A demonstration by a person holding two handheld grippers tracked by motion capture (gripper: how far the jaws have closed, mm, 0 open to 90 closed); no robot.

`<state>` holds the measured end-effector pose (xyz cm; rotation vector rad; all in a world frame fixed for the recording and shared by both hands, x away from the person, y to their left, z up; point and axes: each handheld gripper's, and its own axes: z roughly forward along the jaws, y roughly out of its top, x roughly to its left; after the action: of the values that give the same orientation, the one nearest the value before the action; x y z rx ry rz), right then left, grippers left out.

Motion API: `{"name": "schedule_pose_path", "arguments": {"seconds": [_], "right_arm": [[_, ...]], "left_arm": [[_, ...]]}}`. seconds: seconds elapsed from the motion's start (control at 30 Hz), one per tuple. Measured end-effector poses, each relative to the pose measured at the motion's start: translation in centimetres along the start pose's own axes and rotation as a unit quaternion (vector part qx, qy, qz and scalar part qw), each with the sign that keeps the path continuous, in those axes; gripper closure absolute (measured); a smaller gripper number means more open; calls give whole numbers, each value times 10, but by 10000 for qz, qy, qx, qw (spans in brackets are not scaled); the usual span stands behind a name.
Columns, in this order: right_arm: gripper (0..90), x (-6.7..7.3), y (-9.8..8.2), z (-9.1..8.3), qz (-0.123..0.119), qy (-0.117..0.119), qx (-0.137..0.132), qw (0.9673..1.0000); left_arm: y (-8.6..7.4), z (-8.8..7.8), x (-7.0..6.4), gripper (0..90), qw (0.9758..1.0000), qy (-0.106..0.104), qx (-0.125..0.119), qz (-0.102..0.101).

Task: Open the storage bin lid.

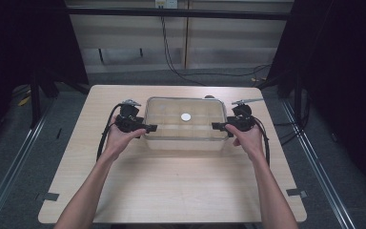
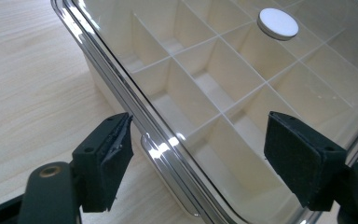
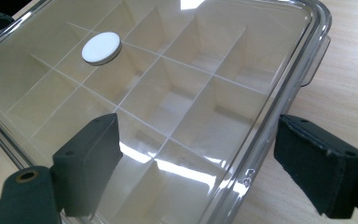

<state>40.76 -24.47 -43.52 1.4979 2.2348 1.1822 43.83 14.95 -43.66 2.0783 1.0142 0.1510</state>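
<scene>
We see a clear compartment box [image 1: 186,125] sitting on the wooden surface [image 1: 171,181], a bit toward 12 o'clock from the surface's centre. Transparent lid [image 2: 242,70] is on it, with a small white round disc [image 1: 186,117] near the lid's middle. Through the lid we see cream dividers [image 3: 168,93] forming a grid of cells; we make out no contents.

Left tongs [image 1: 148,128] at the box's 9 o'clock end, held in the left hand [image 1: 116,138]. Left gripper view: left tongs [image 2: 198,154] spread wide, released, one pad [image 2: 107,161] outside over bare surface, the other pad [image 2: 303,158] over the lid, with the lid's rim running between them. Not gripping anything.

Right tongs [image 1: 218,126] at the box's 3 o'clock end, in the right hand [image 1: 248,138]. Right gripper view: right tongs [image 3: 198,163] also released and wide, straddling the lid's rim, one pad [image 3: 91,161] over the lid, the other [image 3: 321,165] over the surface beside the box. Contact with the lid: we cannot tell.

Black cables [image 1: 104,138] trail from both grippers.
</scene>
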Motion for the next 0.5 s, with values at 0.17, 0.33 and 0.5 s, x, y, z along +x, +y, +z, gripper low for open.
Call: {"name": "schedule_pose_path", "arguments": {"seconds": [0.17, 0.33, 0.5], "right_arm": [[154, -1, 0, 1, 7, -6, 171, 9999], [189, 0, -3, 0, -38, -140, 97, 9998], [163, -5, -5, 5, 122, 88, 251, 9996]], "left_arm": [[2, 3, 3, 216, 10000, -36, 32, -13], [1, 4, 10, 207, 9995, -300, 105, -68], [1, 6, 8, 190, 9994, -334, 97, -66]]}}
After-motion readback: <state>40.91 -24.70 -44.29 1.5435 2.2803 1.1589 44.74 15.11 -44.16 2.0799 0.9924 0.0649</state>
